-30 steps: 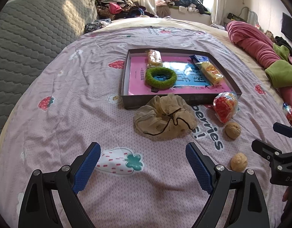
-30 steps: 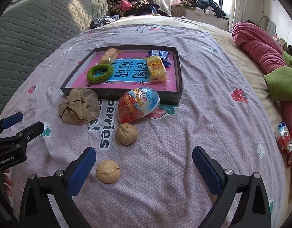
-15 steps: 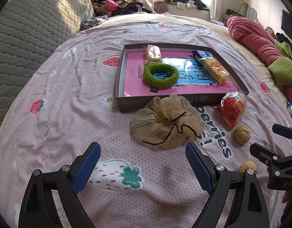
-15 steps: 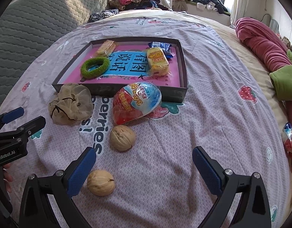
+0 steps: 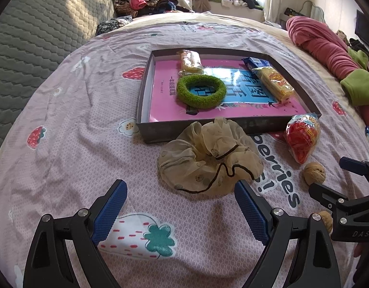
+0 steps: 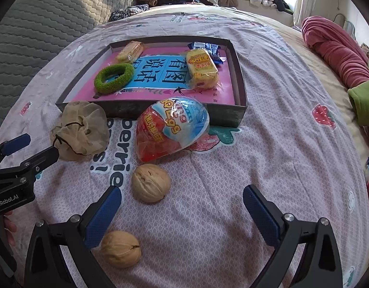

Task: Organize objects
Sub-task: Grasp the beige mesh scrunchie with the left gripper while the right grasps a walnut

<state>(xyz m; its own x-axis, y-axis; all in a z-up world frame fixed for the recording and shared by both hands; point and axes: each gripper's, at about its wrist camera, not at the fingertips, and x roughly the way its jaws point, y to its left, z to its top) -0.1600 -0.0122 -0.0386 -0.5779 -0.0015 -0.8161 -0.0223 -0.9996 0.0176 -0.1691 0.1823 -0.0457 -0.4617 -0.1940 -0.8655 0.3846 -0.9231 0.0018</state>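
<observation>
Approach phase, nothing gripped yet. Left gripper [image 5: 179,201] has its jaws wide apart, lined up on the beige scrunchie [image 5: 209,160] at frame centre, which lies against the front wall of the box tray [image 5: 146,129]. Right gripper [image 6: 182,206] is also spread wide, empty, with a walnut [image 6: 151,183] just ahead between the fingers and a second walnut [image 6: 121,249] lower left by its left finger. The egg-shaped snack pack [image 6: 171,129] sits mid-frame, touching the tray front. Likely next: left moves forward and down, straddles the scrunchie, closes; it is soft, so take a deep bite. Tray holds a pink book, green ring [image 5: 201,91], yellow snack pack [image 6: 201,68], wrapped biscuit [image 6: 130,51], blue wrapper [image 6: 209,48].
</observation>
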